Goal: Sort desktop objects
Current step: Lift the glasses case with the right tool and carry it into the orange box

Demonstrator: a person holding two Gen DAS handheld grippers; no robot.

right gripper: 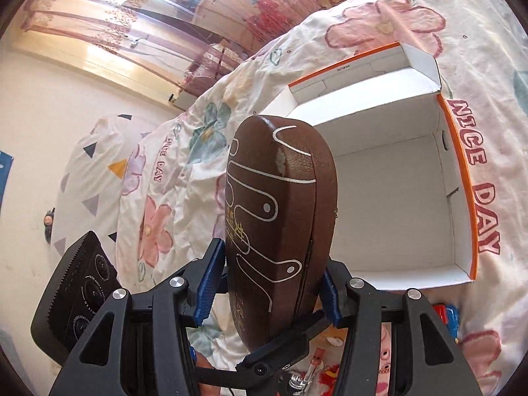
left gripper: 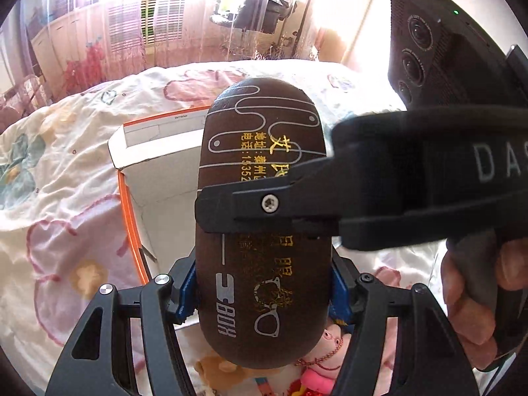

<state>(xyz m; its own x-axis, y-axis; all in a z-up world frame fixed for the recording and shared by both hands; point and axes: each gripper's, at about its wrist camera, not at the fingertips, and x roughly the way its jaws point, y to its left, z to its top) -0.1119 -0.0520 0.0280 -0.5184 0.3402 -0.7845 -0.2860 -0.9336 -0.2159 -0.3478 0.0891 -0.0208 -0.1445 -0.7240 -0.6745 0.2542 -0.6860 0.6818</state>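
A brown glasses case (left gripper: 260,231) with white lines and gold print is held in the air by both grippers. My left gripper (left gripper: 262,293) is shut on its near end, blue pads on both sides. My right gripper (left gripper: 264,204) reaches in from the right and clamps the case across its middle. In the right wrist view the case (right gripper: 277,224) stands between the blue pads of my right gripper (right gripper: 269,293), and a left finger (right gripper: 280,349) shows under it. An open white box with orange edges (right gripper: 462,178) lies just beyond the case; it also shows in the left wrist view (left gripper: 127,204).
Everything is over a bed with a floral "NICE DAY" quilt (right gripper: 485,204). Small toys lie on the quilt below the case: a pink doll (left gripper: 325,363) and a blue and red toy (right gripper: 448,316). Curtains and a window are behind the bed.
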